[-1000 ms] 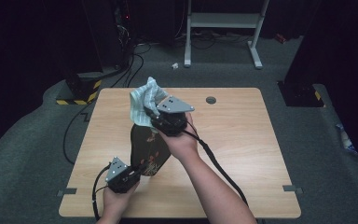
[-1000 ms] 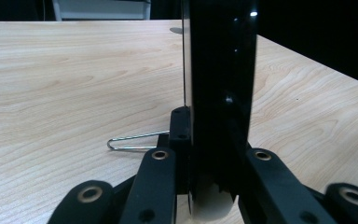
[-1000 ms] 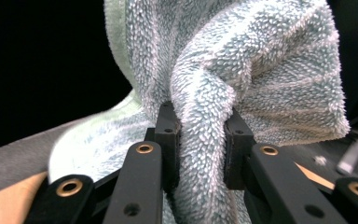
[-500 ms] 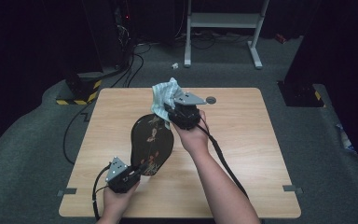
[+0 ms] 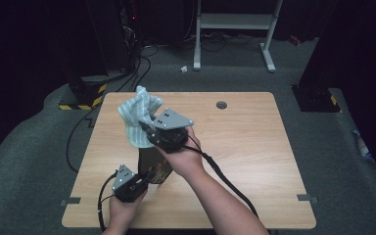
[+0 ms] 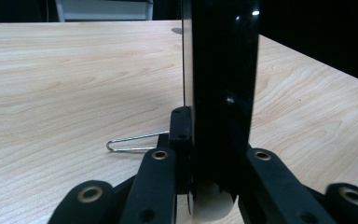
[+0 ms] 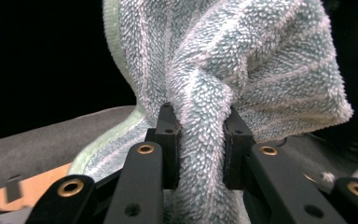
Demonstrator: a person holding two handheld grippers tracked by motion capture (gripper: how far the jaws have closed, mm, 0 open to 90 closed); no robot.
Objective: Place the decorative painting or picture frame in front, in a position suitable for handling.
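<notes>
Right claw (image 5: 144,128) clenched on a bunched cloth (image 5: 138,115); left claw (image 5: 144,180) clamped on the near end of a dark board (image 5: 155,164). Landmark throughout: the board.

High view. Board stands tilted on the table (image 5: 254,147), its near end in the left claw, its far end rising toward the cloth. Right claw hangs just above the board's far end, cloth spilling out beyond and to the left of it. Cloth looks just clear of the board, though contact at the hidden top edge cannot be ruled out. Left hand low at the table's near edge, steadying.

Left gripper view. Board (image 6: 219,74) rises upright between the jaws, glossy black, pads pressed on both faces. A thin wire loop (image 6: 130,142), maybe the board's stand, lies on the table (image 6: 51,70) just left of it.

Right gripper view. Cloth (image 7: 223,70), pale blue-green terry with a green hem, pinched tight between the pads and fanning out above them.

Judgement: wiping step, one claw bracing the board while the other works the cloth over it. Next move calls for bringing the cloth down flat onto the board's face and drawing it along, left grip firm so the board does not slip or tip.
</notes>
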